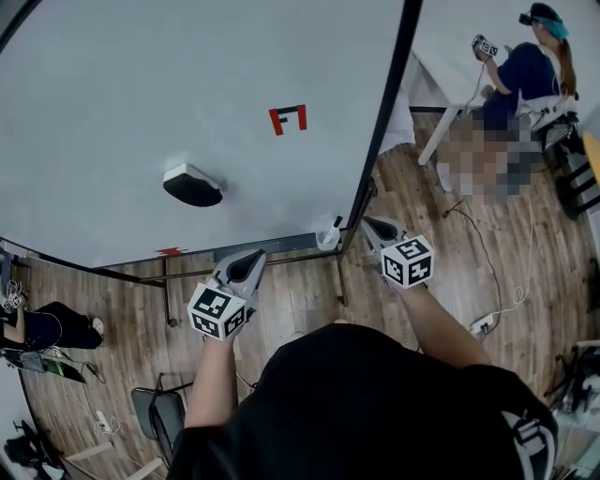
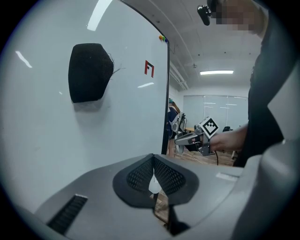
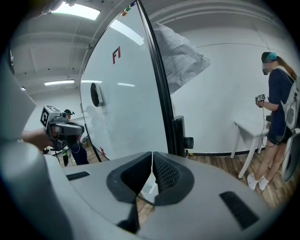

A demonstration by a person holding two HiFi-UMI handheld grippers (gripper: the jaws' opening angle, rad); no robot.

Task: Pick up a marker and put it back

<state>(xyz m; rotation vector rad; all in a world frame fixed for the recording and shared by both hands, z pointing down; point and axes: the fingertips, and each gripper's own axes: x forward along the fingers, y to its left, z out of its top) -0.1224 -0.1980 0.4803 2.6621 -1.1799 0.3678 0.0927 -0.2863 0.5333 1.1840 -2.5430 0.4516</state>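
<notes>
Both are closed and empty, the left gripper [image 1: 255,255] and the right gripper [image 1: 368,223]. The marker [image 1: 337,223] stands in a cup [image 1: 327,239] at the right end of the tray [image 1: 267,247], so the pick-up seems not yet begun.

Bright, even room light, with strong fisheye bending in every view.
Long ceiling lamps [image 3: 75,10] shine from above and leave pale streaks of glare on the whiteboard [image 2: 42,117]. The eraser [image 2: 89,72] throws only a soft grey shadow under itself. Both gripper views have black rounded corners, and straight lines bend near the borders. The far room stays quite sharp.
</notes>
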